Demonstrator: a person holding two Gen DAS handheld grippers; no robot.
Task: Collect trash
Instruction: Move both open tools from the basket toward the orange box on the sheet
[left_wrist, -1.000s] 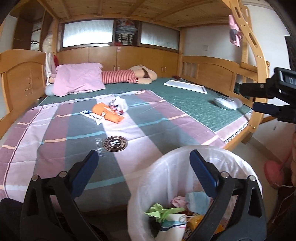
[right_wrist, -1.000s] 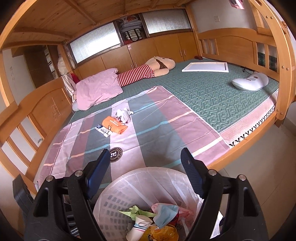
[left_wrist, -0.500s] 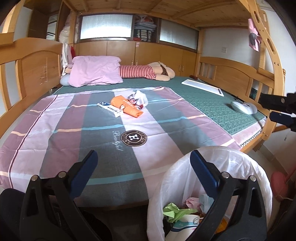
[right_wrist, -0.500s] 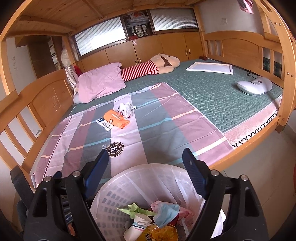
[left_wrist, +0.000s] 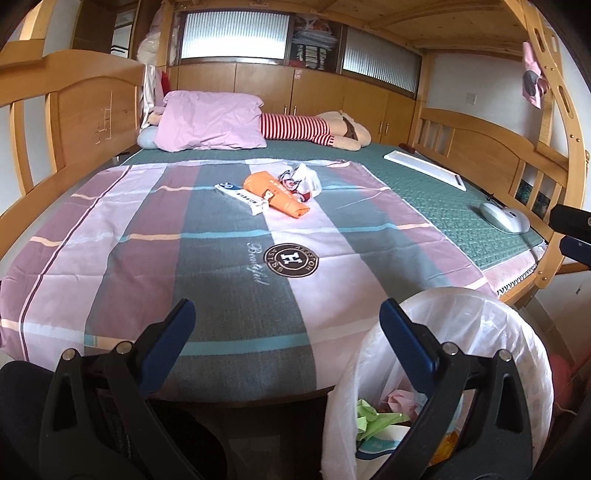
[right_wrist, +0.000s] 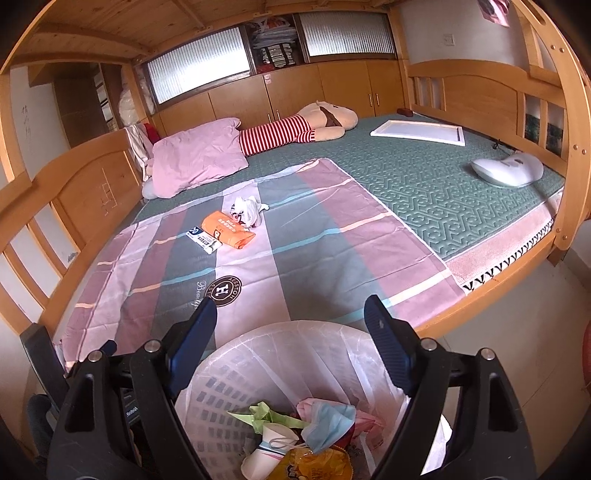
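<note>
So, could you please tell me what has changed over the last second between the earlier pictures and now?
The left gripper swung left and sank a little, so the white-lined trash basket slid from its centre towards the right edge of its view. Both grippers stayed open and empty. The right gripper hardly moved, and the orange packet, the white-and-blue box and the crumpled white wrapper lay untouched on the striped sheet.

The bedspread (left_wrist: 207, 236) is striped in pink, mauve, grey and white, crossed by thin teal and peach lines, with a round dark brown emblem (left_wrist: 291, 259). The mat (right_wrist: 424, 177) beneath is green with a geometric key pattern. The packet (left_wrist: 275, 194) is orange, the pillow (left_wrist: 210, 125) lilac, the plush toy (right_wrist: 295, 131) red-and-white striped. The bin liner (right_wrist: 295, 354) is translucent white. The fingers (left_wrist: 404, 339) carry blue pads on black frames.
</note>
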